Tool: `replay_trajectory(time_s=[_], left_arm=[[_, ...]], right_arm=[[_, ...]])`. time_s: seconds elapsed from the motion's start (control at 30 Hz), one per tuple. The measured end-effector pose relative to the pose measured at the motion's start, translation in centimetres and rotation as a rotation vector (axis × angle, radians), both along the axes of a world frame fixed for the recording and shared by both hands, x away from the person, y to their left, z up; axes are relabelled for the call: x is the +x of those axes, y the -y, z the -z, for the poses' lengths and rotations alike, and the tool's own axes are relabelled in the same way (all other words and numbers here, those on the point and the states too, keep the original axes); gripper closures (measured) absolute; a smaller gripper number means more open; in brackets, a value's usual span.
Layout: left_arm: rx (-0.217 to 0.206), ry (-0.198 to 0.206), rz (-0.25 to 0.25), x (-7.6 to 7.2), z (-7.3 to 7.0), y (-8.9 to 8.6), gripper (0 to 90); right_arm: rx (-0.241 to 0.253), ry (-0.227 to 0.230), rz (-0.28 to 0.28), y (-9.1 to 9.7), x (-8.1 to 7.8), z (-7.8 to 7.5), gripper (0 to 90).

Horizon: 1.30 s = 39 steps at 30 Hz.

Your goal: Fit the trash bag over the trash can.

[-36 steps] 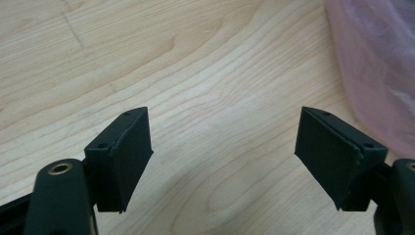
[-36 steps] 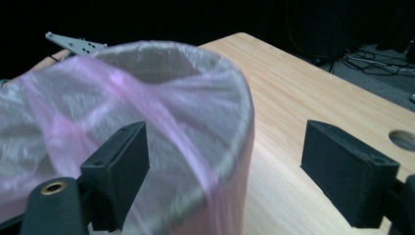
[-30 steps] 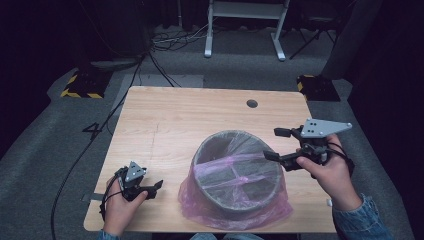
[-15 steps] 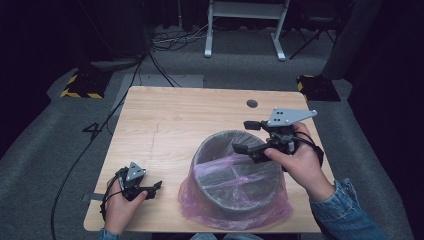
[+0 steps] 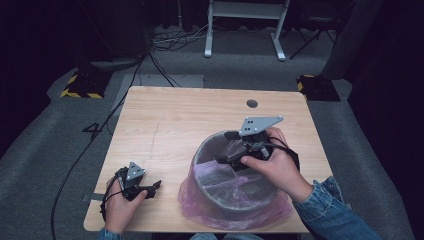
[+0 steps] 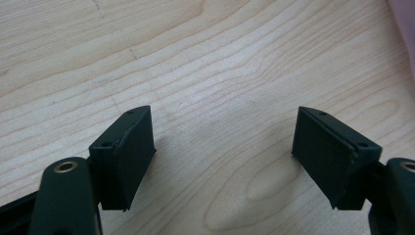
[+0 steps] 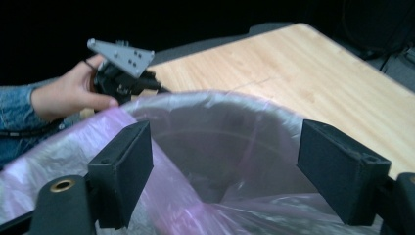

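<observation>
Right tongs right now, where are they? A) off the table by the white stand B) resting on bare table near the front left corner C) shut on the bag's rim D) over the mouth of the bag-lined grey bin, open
D: the right tongs hang over the opening of the grey bin lined with the pink bag, jaws spread apart with nothing between them.

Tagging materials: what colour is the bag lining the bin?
Translucent pink-purple bag, clearest in the right gripper view.
</observation>
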<state>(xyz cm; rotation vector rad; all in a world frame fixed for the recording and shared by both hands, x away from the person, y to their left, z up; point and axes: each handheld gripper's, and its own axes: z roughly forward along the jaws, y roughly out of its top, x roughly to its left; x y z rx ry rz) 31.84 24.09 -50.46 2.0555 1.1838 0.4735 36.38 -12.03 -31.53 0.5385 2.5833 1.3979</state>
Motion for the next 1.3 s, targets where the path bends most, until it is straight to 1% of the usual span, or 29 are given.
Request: replay_trajectory(time_s=[0.13, 0.3, 0.33, 0.4, 0.43, 0.57, 0.73, 0.83, 0.87, 1.03, 1.1, 1.17, 1.2, 1.23, 1.27, 1.3], left_arm=[[0.015, 0.002, 0.003, 0.0, 0.0, 0.1, 22.8], [0.011, 0.001, 0.003, 0.0, 0.0, 0.1, 22.6], [0.013, 0.002, 0.003, 0.0, 0.0, 0.1, 22.6], [0.014, 0.003, 0.004, 0.0, 0.0, 0.1, 22.6], [0.017, 0.004, 0.005, 0.0, 0.0, 0.1, 22.4], [0.018, 0.003, 0.005, 0.0, 0.0, 0.1, 22.3], [0.018, 0.004, 0.005, 0.0, 0.0, 0.2, 22.3], [0.018, 0.004, 0.005, 0.0, 0.0, 0.2, 22.3], [0.018, 0.004, 0.005, 0.0, 0.0, 0.2, 22.2], [0.018, 0.004, 0.006, 0.0, 0.0, 0.2, 22.2], [0.017, 0.003, 0.006, 0.0, 0.0, 0.2, 22.1], [0.017, 0.003, 0.006, 0.0, 0.0, 0.2, 22.0], [0.017, 0.002, 0.006, 0.0, 0.0, 0.2, 22.0], [0.018, 0.003, 0.006, 0.0, 0.0, 0.2, 22.0], [0.017, 0.003, 0.007, 0.0, 0.0, 0.2, 21.9], [0.017, 0.003, 0.006, 0.0, 0.0, 0.2, 21.9]], right_arm=[[-0.043, -0.013, -0.014, -0.9, 0.1, 1.1, 20.6], [-0.110, -0.035, -0.025, -1.7, 0.4, 2.5, 15.2], [-0.122, -0.037, -0.024, -1.8, 0.4, 2.8, 14.6], [-0.132, -0.063, -0.006, -2.0, 0.6, 3.3, 14.6], [-0.143, -0.070, -0.005, -2.1, 0.7, 3.5, 14.6], [-0.211, -0.089, -0.008, -2.5, 0.9, 4.4, 14.8], [-0.283, -0.115, -0.020, -3.0, 1.1, 5.2, 16.0], [-0.345, -0.128, -0.024, -3.3, 1.3, 5.8, 16.1], [-0.357, -0.131, -0.027, -3.4, 1.4, 5.9, 16.2], [-0.424, -0.169, -0.055, -3.6, 1.7, 6.7, 18.8], [-0.443, -0.186, -0.066, -3.8, 1.7, 7.0, 18.7], [-0.476, -0.196, -0.080, -3.9, 1.6, 7.4, 18.5], [-0.486, -0.212, -0.084, -3.9, 1.5, 7.6, 18.3], [-0.492, -0.216, -0.092, -4.0, 1.5, 7.8, 18.0], [-0.494, -0.231, -0.099, -4.0, 1.4, 7.9, 17.9], [-0.492, -0.236, -0.103, -4.0, 1.4, 8.0, 17.8]])
